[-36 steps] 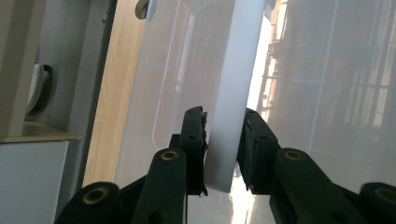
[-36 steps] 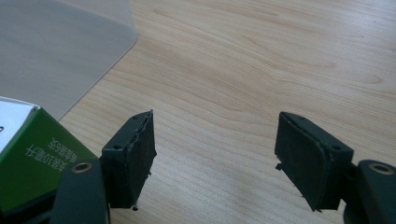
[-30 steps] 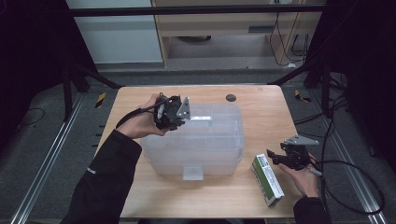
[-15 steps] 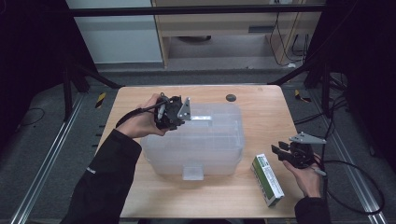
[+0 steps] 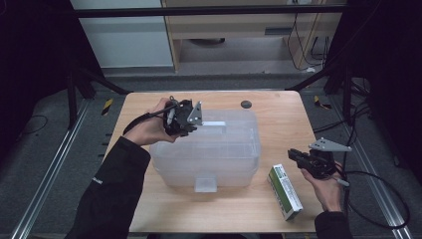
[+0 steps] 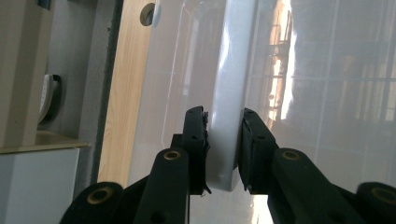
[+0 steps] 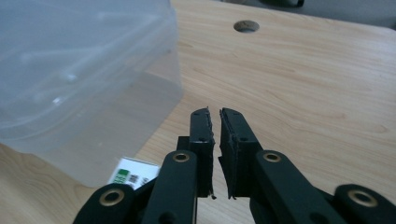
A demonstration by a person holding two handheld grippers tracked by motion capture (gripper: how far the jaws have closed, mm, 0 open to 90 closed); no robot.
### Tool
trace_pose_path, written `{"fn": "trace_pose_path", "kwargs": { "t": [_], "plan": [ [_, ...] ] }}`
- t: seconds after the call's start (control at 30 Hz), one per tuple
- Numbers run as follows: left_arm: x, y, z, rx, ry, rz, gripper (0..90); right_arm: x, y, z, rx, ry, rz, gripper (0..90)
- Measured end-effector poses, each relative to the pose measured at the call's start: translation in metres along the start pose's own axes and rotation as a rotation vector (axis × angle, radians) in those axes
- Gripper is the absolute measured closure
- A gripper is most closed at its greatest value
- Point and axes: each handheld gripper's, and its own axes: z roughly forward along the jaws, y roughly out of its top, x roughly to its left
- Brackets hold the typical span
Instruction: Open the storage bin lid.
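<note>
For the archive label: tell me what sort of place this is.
Probably a lab or workshop recording station: a wooden table ringed by dark metal framing, loose cables trailing across grey carpet, and plain cabinets behind.

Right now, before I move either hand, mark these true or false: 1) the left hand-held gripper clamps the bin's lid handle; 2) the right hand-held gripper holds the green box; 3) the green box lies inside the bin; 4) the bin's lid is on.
1) True: the left hand-held gripper has its pads pressed on the white handle atop the clear bin.
2) False: the right hand-held gripper is empty; its jaws have just been closing on nothing.
3) False: the green box lies on the table, right of the bin.
4) True: the lid sits on the bin.
</note>
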Motion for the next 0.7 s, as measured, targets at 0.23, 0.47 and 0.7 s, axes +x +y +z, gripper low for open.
{"fn": "trace_pose_path", "kwargs": {
  "t": [0.23, 0.47, 0.7],
  "plan": [
    [0.005, 0.000, -0.001, -0.002, 0.004, -0.008, 73.3, 0.016, 0.013, -0.007, -0.030, 0.046, -0.035, 85.5],
    [0.010, 0.001, -0.002, -0.007, 0.015, -0.025, 72.7, 0.032, 0.022, -0.009, -0.031, 0.093, -0.067, 86.7],
    [0.017, 0.002, -0.003, -0.005, 0.030, -0.038, 72.1, 0.042, 0.024, -0.007, -0.023, 0.127, -0.084, 88.0]
  ]
}}
